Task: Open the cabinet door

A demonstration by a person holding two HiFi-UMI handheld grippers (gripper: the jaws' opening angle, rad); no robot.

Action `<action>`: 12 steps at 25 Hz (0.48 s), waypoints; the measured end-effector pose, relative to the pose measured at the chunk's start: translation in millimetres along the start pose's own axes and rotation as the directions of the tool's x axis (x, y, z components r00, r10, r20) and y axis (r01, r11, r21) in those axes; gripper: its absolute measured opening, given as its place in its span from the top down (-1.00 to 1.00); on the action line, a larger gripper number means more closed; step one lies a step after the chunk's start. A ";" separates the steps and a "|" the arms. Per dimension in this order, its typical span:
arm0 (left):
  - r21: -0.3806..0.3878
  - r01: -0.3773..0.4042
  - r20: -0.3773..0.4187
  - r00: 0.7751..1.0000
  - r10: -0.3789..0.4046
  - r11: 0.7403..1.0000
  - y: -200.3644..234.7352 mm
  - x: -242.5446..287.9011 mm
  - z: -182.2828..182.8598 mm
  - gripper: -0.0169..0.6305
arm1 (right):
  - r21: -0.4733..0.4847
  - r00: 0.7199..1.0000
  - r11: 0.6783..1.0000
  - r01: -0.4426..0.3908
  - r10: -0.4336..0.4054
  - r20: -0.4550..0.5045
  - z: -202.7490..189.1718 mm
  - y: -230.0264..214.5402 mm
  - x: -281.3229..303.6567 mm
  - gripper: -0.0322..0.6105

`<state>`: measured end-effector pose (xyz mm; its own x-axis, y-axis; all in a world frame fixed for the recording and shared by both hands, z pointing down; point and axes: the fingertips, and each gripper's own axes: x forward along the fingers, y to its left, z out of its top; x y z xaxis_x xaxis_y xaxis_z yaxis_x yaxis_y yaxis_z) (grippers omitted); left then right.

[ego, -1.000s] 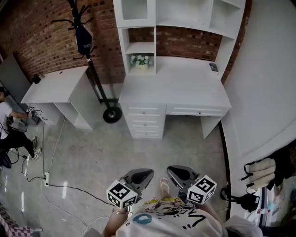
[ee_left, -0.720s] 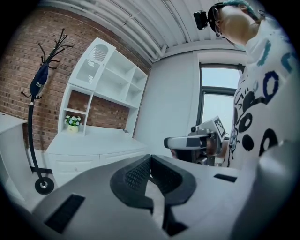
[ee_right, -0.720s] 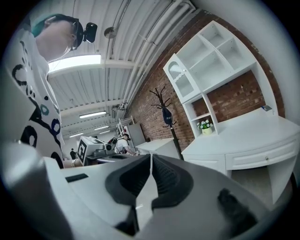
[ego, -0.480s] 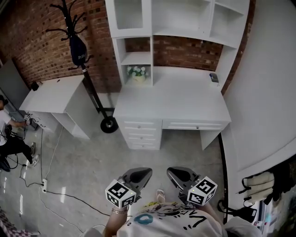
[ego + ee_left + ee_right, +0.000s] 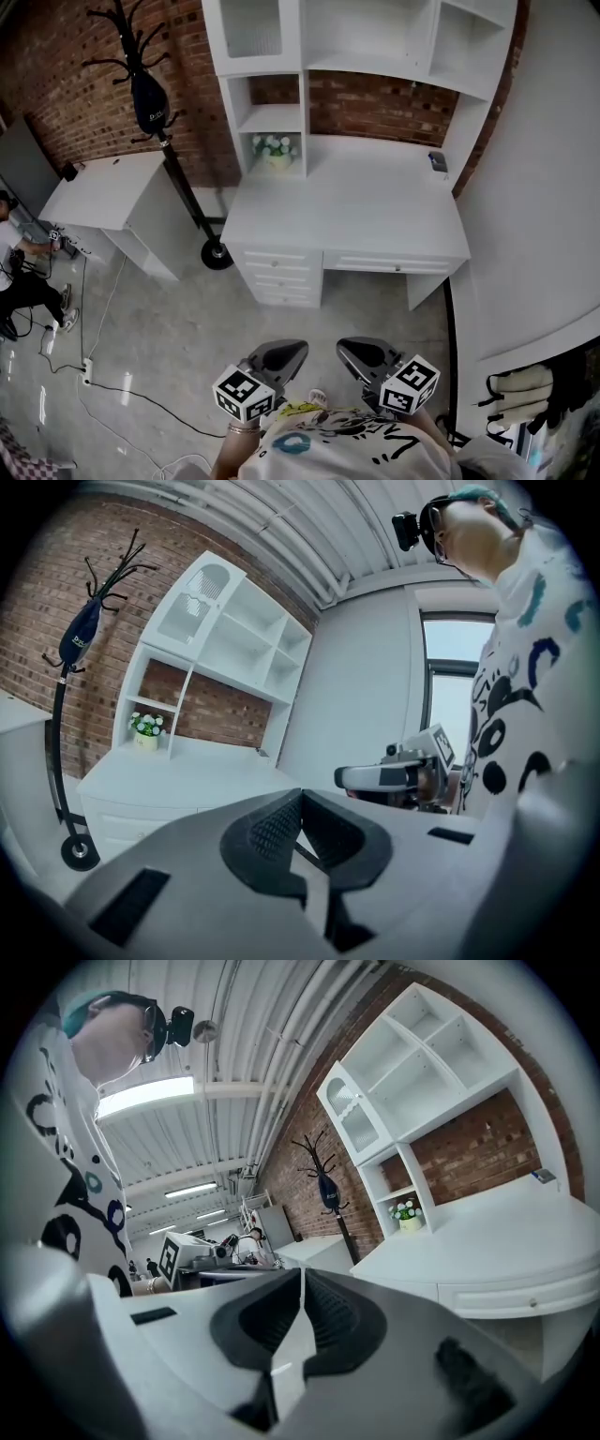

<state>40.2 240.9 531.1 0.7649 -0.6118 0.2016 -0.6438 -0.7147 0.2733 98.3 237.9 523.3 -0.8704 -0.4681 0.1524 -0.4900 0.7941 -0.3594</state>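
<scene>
- Since a second ago the table (image 5: 347, 211) has drawn nearer in the head view, and more of the cabinet door (image 5: 251, 33) now shows at the top edge. Both grippers sit where they were, low in the frame.
- Left gripper (image 5: 281, 357): I read its fingers (image 5: 272, 829) as pressed together with nothing between them. It hangs in the air over the floor.
- Right gripper (image 5: 366, 354): its fingers (image 5: 330, 1314) are closed on each other too, and it is empty. It sits just beside the left one.
- The door fills the top left compartment of the white hutch (image 5: 412, 42) that stands on the table. It has a ribbed pane with an arched top, and it looks shut. It is well apart from both grippers.
- Below the door, under an open shelf, a flower pot (image 5: 274, 152) stands on the table.
- A coat stand (image 5: 178, 178) is left of the table, against the brick wall, with a dark bag (image 5: 148, 98) hanging on it.
- A small dark thing (image 5: 437, 161) lies at the table's right rear; I cannot tell what it is.
</scene>
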 end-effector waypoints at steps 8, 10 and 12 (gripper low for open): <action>-0.017 -0.028 -0.024 0.999 0.027 0.999 14.5 14.4 -1.0 0.90 | 0.023 1.000 0.999 -0.023 0.023 -0.006 1.6 -24.0 10.6 0.81; -0.025 -0.030 -0.035 0.999 0.029 0.999 20.0 17.2 -3.2 0.90 | 0.032 1.000 0.999 -0.024 0.024 -0.008 1.7 -29.1 15.0 0.81; -0.028 -0.028 -0.045 0.999 0.027 0.999 26.8 21.6 -2.8 0.90 | 0.041 1.000 0.999 -0.027 0.028 -0.006 2.4 -35.0 20.2 0.81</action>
<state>39.5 209.5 545.5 0.7474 -0.6152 0.2509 -0.6643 -0.6874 0.2934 98.0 199.7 536.7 -0.8839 -0.4438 0.1477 -0.4637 0.7901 -0.4009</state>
